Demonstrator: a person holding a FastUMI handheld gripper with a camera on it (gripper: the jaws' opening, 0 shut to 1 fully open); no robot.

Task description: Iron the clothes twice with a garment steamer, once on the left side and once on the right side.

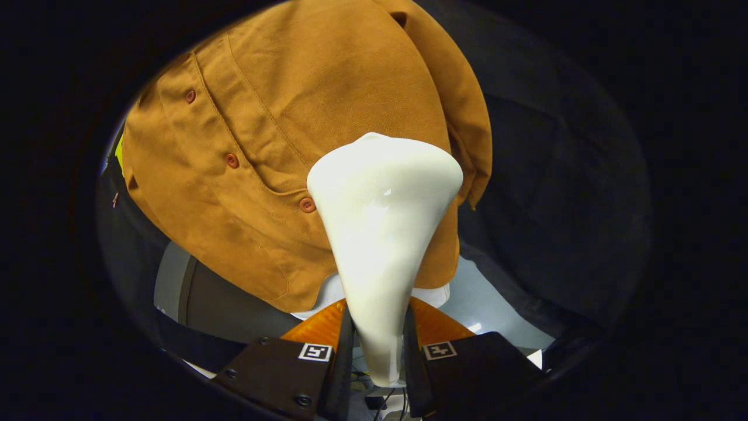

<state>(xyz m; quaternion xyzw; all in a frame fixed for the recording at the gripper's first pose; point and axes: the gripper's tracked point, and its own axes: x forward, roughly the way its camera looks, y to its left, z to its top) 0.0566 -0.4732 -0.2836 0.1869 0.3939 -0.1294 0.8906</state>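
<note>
Dark cloth hangs behind a brown shirt (280, 152). We see our gripper (378, 345) clamped on a white steamer (380, 234), its head touching the shirt.

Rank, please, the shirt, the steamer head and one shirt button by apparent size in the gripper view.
1. Brown shirt
2. White steamer head, held between the gripper fingers; nearness inflates it
3. Shirt button

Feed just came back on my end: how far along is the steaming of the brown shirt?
Done: the steamer is picked up; the gripper has both fingers pressed on its narrow handle. In hand: its wide head is against the hanging brown shirt, beside the button placket and near the hem. Left: the frame cannot show which side passes are finished, so count both as open.
</note>
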